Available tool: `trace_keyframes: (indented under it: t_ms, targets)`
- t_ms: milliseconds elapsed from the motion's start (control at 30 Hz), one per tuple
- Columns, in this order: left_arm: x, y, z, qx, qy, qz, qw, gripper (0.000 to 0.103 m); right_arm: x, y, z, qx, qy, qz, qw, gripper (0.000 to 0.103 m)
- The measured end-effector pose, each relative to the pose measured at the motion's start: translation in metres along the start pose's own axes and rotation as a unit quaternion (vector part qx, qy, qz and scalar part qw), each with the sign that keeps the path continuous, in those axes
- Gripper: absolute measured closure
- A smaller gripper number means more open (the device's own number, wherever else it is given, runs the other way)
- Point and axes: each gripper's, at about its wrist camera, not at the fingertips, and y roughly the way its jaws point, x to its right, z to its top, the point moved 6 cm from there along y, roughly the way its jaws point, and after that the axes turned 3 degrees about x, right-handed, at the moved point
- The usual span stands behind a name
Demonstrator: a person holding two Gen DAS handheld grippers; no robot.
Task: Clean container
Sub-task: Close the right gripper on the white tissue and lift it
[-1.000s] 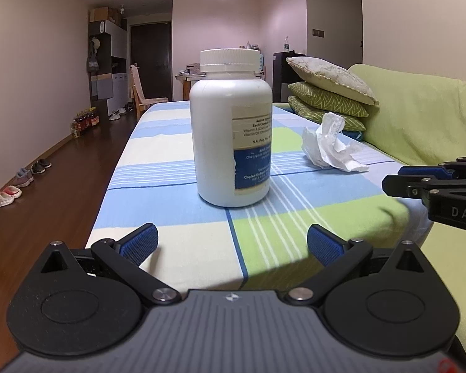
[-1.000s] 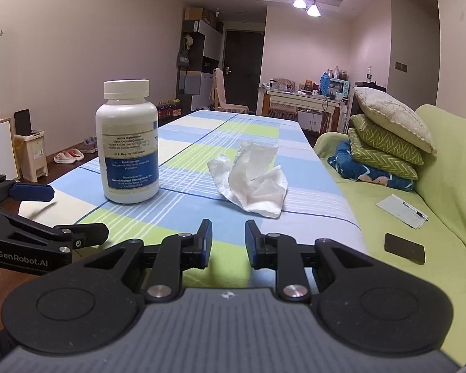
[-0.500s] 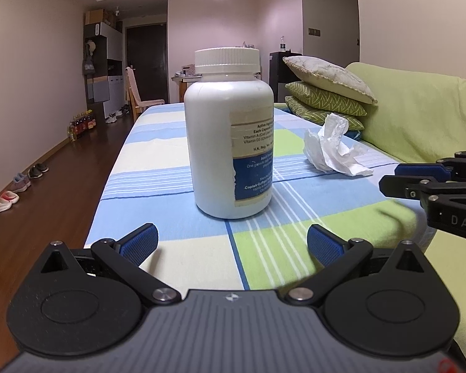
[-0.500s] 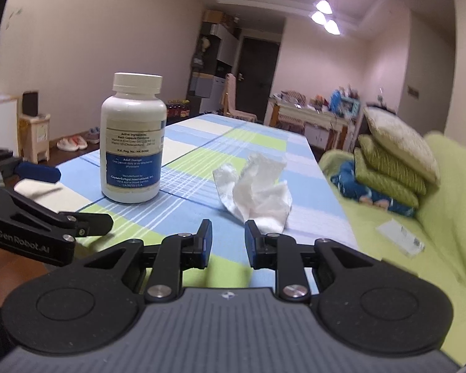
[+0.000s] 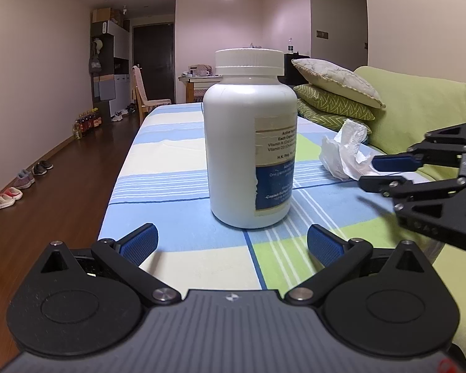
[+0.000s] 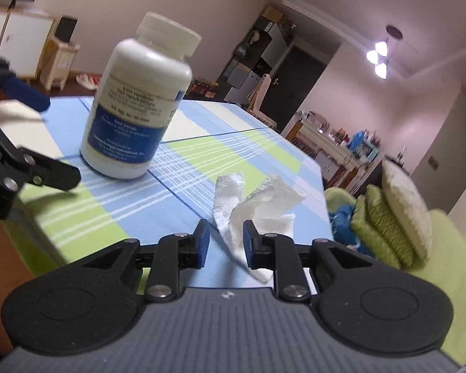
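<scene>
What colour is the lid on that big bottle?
White, like the bottle itself; the ribbed lid shows best in the left wrist view.

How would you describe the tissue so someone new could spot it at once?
Find the long table with the blue, green and cream checked cloth, beside the green sofa. A white capped bottle stands on it near the camera end; the tissue lies on the cloth between that bottle and the sofa. It is the only crumpled, soft white thing there, just ahead of the right claw, whose jaws are closing.

Bottle (image 5: pixel 250 143) on table (image 5: pixel 171 186), tissue (image 5: pixel 344 152) right
</scene>
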Motion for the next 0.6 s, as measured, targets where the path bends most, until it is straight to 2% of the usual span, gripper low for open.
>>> trace_keyframes:
  t_ms: [233,333,400,600]
  targets:
    - [-0.001,0.004,0.002,-0.001,-0.004,-0.002,1.0,0.001,-0.005,0.015,0.006,-0.009,-0.026,0.003,1.0,0.083]
    - [-0.002,0.006,0.001,-0.002,-0.008,-0.003,1.0,0.001,-0.004,0.024,0.006,-0.023,-0.029,-0.003,0.999,0.078]
    - [-0.003,0.006,0.001,-0.003,-0.008,-0.004,1.0,0.001,-0.001,0.03,0.006,-0.026,-0.025,-0.014,0.999,0.078]
    - [-0.004,0.008,-0.001,-0.003,-0.008,-0.007,0.9999,0.001,0.009,0.04,0.005,-0.033,0.007,-0.014,0.999,0.08]
